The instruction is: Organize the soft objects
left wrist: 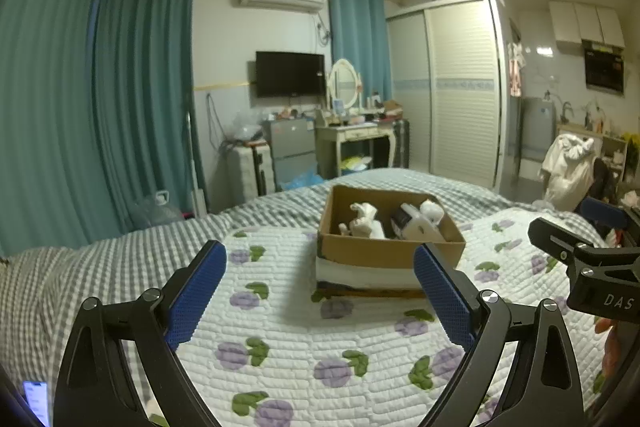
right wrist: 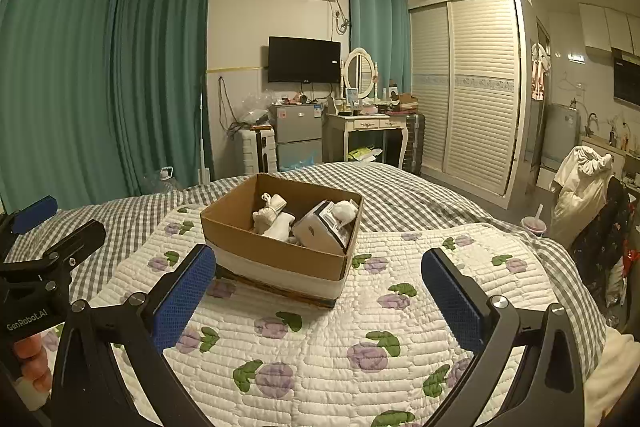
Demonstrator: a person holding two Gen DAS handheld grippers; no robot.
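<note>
Both my grippers hang above the quilted white bedspread with purple flowers (right wrist: 320,339), fingers spread wide and empty: left gripper (left wrist: 320,291), right gripper (right wrist: 316,291). The open brown cardboard box (left wrist: 384,251) sits on the bed at twelve o'clock, already holding the white soft toys (left wrist: 362,221) and a white-and-grey wrapped bundle (right wrist: 324,227). By the look of it the sorting is mostly done; I see nothing loose on the quilt. Beyond the box lies the grey checked sheet (right wrist: 400,195), with a dressing table (right wrist: 368,125) further off. Nothing blocks my path to the box.
</note>
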